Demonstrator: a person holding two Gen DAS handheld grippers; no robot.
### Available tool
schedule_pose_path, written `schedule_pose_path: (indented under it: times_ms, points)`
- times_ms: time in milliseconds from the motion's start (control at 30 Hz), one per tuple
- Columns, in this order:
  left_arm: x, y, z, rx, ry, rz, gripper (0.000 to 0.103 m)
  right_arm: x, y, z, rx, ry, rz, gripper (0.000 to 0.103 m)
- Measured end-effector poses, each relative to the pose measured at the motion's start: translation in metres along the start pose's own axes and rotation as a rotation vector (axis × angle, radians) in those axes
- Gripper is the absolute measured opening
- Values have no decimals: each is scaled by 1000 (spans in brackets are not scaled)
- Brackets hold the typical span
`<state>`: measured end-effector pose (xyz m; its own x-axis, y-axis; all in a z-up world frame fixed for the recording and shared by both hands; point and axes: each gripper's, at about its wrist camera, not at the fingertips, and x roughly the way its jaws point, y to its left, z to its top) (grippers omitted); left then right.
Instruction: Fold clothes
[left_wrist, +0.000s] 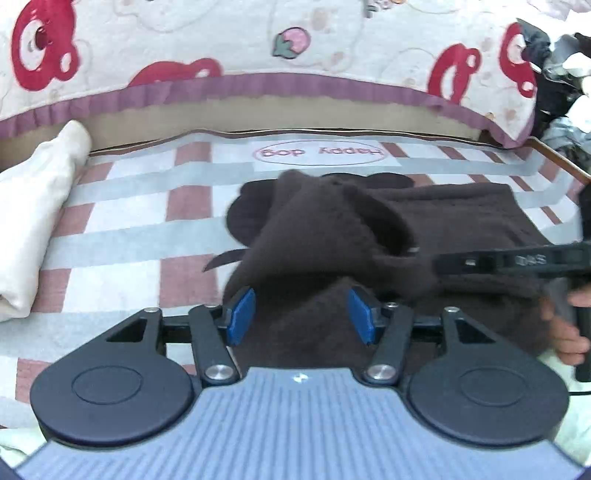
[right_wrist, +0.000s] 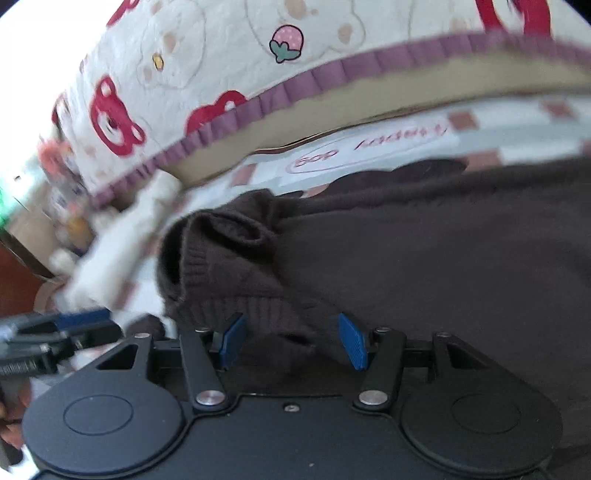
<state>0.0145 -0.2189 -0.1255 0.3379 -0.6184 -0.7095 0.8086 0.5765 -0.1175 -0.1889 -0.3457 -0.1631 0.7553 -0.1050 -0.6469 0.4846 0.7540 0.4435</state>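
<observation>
Sweater (left_wrist: 369, 229), dark brown, rumpled, ribbed cuff

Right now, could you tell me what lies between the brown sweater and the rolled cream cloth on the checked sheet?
In the left wrist view, only bare checked sheet separates the brown sweater from the rolled cream cloth; nothing else lies there.

Two grippers, one sweater on a checked sheet

One dark brown knit sweater (left_wrist: 369, 236) lies on one plaid bedsheet (left_wrist: 122, 236); one rolled white cloth (left_wrist: 33, 221), one bear-print quilt (left_wrist: 221, 40) and one dark clothes heap (left_wrist: 557, 74) surround it. Left gripper (left_wrist: 301, 314) and right gripper (right_wrist: 291, 341) carry two blue pads each.
</observation>
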Motion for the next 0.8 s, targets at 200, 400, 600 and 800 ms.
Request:
schedule_pose_path:
  times_ms: [200, 400, 600, 800]
  points:
    - [32, 31, -18, -228, 44, -143, 62, -5, 47, -12, -289, 15, 23, 63]
    - [32, 30, -34, -245, 78, -265, 19, 47, 79, -18, -600, 67, -209, 69]
    - [8, 23, -21, -185, -10, -362, 14, 33, 49, 53, -303, -54, -16, 11]
    - [6, -23, -17, 51, 33, -403, 39, 15, -45, 98, 166, -105, 82, 15]
